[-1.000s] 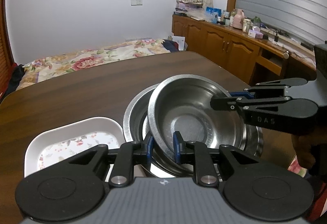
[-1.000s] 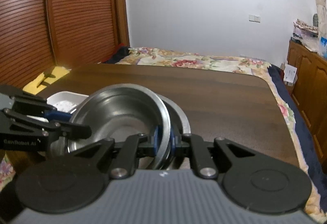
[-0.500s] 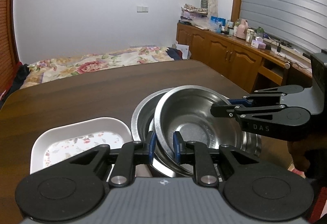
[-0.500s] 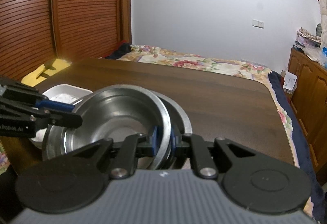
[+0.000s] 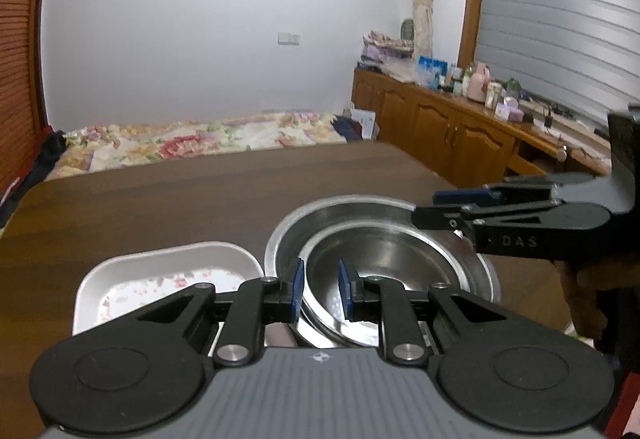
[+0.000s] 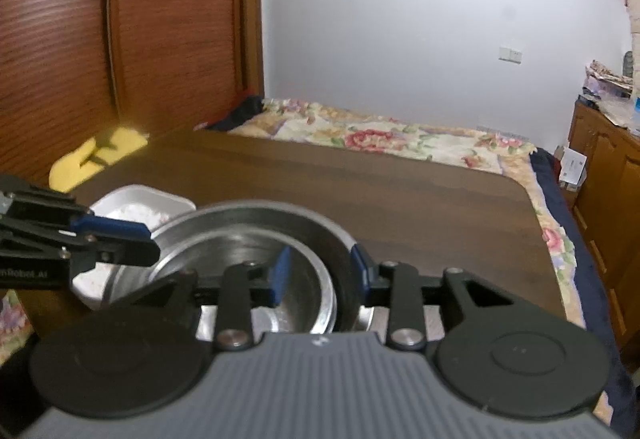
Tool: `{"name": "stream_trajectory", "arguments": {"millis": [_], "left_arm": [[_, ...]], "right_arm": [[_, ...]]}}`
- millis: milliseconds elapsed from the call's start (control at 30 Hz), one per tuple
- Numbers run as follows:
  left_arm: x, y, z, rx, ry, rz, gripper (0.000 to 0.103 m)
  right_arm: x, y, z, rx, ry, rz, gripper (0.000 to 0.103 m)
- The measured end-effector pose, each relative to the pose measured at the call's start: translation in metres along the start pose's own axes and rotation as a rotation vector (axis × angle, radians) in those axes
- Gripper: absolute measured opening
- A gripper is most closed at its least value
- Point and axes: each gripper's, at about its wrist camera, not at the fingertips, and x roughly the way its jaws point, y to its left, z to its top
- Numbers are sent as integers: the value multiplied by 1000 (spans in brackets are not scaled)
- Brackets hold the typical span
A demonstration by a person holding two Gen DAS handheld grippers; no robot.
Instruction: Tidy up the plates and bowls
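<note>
On the desk (image 5: pixel 160 207), the right tool (image 6: pixel 320 275) was opening to drop the small bowl (image 5: pixel 384 259) into the big bowl (image 5: pixel 288 235), while the left tool (image 5: pixel 320 289) stayed loose around its rim.

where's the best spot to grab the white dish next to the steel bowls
Take the white dish by its raised rim, one of the jaws inside and one outside. Come from its open side, away from the steel bowls, because the bowls crowd the other edge. The dish is shallow with a thin upturned wall, which suits a pinch.

Right gripper (image 6: pixel 320 273) jaws opening astride rim of steel bowl (image 6: pixel 256 259) on wooden table (image 6: pixel 400 207)
</note>
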Motion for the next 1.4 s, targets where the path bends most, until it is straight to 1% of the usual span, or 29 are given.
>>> {"name": "stream_trajectory", "arguments": {"millis": [67, 133, 167, 233, 267, 333, 400, 467, 533, 700, 800, 1033, 1133, 1167, 1267, 1367, 1400], "left_arm": [[-4, 0, 1, 3, -23, 19, 23], [-6, 0, 2, 5, -40, 35, 28], [-7, -1, 3, 5, -49, 41, 31], [-9, -1, 3, 3, -69, 55, 53], [-10, 0, 4, 6, -78, 64, 57], [-10, -1, 3, 10, -90, 80, 67], [-9, -1, 1, 7, -100, 92, 71], [-6, 0, -1, -3, -96, 95, 71], [-1, 0, -2, -7, -85, 99, 71], [5, -1, -7, -2, -78, 108, 71], [9, 0, -9, -11, -57, 98, 70], [16, 2, -11, -35, -20, 63, 53], [17, 2, -12, -37, -9, 57, 51], [18, 1, -13, -37, -6, 57, 50], [19, 2, -14, -35, -2, 61, 47], [21, 2, -14, -36, 3, 61, 46], [23, 3, -14, -35, 6, 61, 46]], "right_arm": [[-6, -1, -3, 33, -25, -1, 36], [-11, -1, -8, 43, -42, -12, 43], [-13, -1, -10, 41, -49, -20, 45], [-17, -1, -15, 48, -71, -37, 52], [-18, -2, -17, 58, -78, -41, 53], [-21, -2, -20, 72, -91, -46, 60], [-22, -2, -23, 67, -107, -61, 64], [-20, -2, -25, 60, -113, -75, 66], [-16, -4, -27, 68, -108, -74, 74], [-11, -4, -33, 86, -103, -84, 77], [-8, -5, -35, 104, -103, -83, 79], [-2, -9, -40, 172, -84, -48, 79], [0, -7, -42, 182, -83, -39, 79], [1, -5, -43, 182, -81, -39, 79], [2, -5, -45, 197, -74, -26, 72], [5, -8, -46, 226, -65, -18, 64], [6, -8, -47, 234, -62, -16, 59]]}}
